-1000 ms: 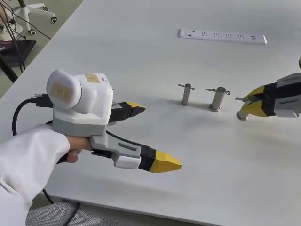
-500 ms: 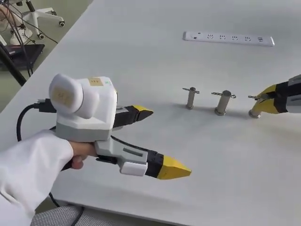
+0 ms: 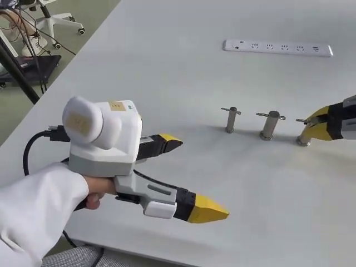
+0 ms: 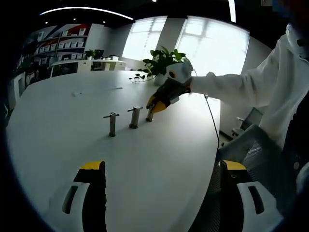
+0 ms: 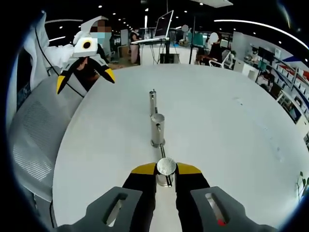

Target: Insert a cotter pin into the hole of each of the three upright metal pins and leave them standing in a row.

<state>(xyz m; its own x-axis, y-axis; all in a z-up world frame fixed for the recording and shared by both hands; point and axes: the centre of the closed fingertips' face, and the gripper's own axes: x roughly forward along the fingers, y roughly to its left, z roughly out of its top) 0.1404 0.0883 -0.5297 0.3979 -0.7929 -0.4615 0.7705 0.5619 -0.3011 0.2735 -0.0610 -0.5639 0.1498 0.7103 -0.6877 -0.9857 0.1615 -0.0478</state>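
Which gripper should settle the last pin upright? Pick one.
Right. The right gripper has its jaws against the end pin, while the left gripper hangs open, far from it.

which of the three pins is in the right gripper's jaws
The rightmost pin in the head view: the right gripper clamps it, while the middle pin and the left pin stand free.
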